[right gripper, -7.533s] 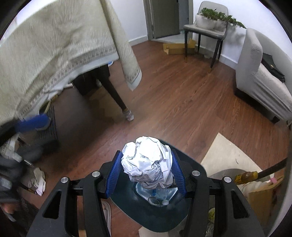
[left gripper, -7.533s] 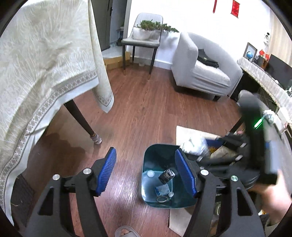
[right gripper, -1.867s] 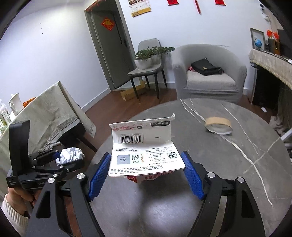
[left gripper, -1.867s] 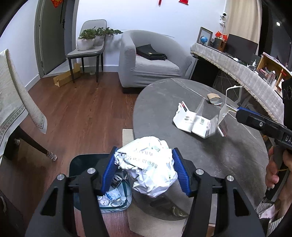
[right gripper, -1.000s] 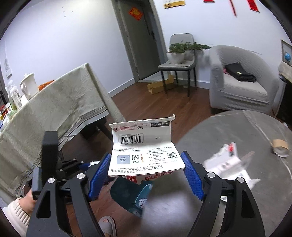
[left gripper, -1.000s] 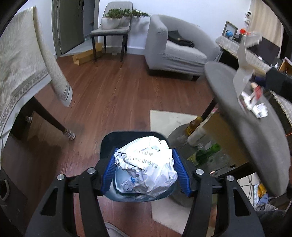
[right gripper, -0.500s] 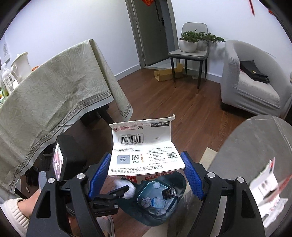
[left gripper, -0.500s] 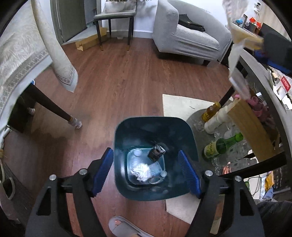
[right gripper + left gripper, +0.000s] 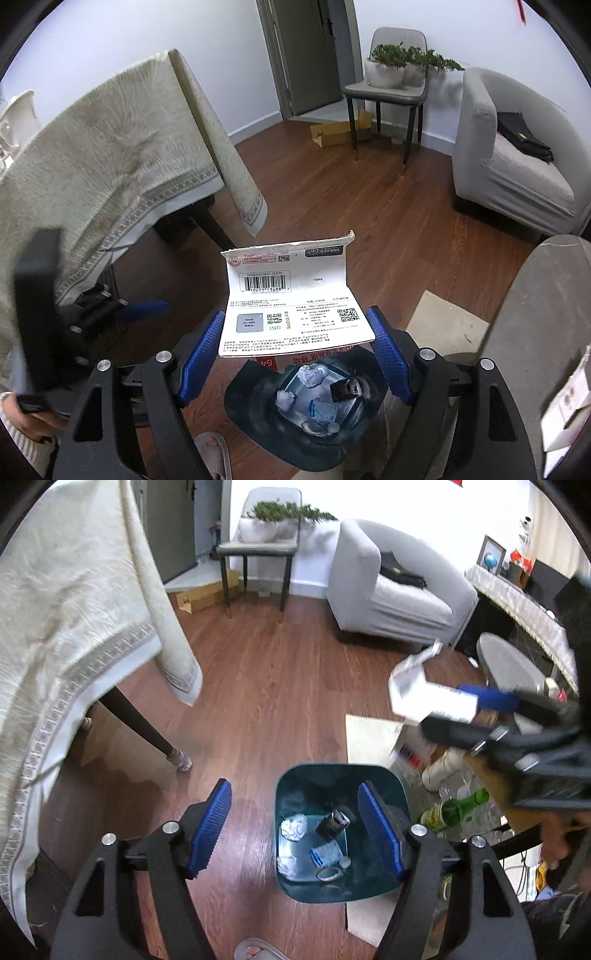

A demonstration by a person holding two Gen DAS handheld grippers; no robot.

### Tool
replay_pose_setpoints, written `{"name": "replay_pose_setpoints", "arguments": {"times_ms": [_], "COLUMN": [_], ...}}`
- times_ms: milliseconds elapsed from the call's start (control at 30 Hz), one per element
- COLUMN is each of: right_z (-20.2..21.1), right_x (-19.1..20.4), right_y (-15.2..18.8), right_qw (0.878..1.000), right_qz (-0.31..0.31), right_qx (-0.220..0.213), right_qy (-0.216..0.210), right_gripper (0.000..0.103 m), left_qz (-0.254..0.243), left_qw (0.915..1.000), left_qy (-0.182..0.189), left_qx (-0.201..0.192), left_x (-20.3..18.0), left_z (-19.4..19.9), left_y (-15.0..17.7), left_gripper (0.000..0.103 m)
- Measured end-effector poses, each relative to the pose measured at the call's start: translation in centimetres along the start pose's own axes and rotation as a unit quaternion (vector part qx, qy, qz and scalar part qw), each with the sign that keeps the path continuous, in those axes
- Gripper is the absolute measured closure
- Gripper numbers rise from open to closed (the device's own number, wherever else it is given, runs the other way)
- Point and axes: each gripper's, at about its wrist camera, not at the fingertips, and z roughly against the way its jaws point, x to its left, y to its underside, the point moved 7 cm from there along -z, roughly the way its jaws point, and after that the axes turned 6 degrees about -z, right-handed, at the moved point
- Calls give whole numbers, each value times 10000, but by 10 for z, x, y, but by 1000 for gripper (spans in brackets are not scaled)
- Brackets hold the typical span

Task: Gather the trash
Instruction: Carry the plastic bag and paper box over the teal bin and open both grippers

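My left gripper point(image 9: 293, 790) hangs over the floor at the left side of a dark teal bin point(image 9: 332, 766); its jaws are closing with nothing between them. Crumpled paper balls point(image 9: 294, 826), a dark can and small scraps lie inside the bin. My right gripper point(image 9: 295, 315) is shut on a white printed carton sleeve point(image 9: 291, 295), held flat above the bin point(image 9: 251, 406). In the left wrist view the same sleeve point(image 9: 417, 694) shows at the right, above and beyond the bin.
A cloth-draped table point(image 9: 74, 627) with a dark leg point(image 9: 147, 731) stands left. A round grey table point(image 9: 535, 314) stands right, with bottles point(image 9: 461, 805) and a rug point(image 9: 369, 734) beneath. A slipper point(image 9: 255, 950) lies by the bin. Armchair point(image 9: 388, 598) at the back.
The left gripper opened and the crumpled paper ball dropped into the bin; that gripper then shifted left. The right gripper carried the carton sleeve from the round table to above the bin.
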Motion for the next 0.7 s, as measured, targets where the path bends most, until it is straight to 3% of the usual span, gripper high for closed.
{"name": "replay_pose_setpoints", "arguments": {"times_ms": [433, 700], "right_z": [-52, -77], "right_x": [6, 7], "right_y": [41, 70], "right_qw": [9969, 9924], "right_qz": [263, 415], "right_qx": [691, 1096], "right_qy": [252, 377], "right_gripper": [25, 25], "left_qz": [343, 142], "left_qw": [9976, 9962], "left_qy": [59, 161], "left_qx": [-601, -840], "left_x": [15, -1], "left_z": [55, 78], "left_y": [-33, -48], "left_gripper": [54, 67]}}
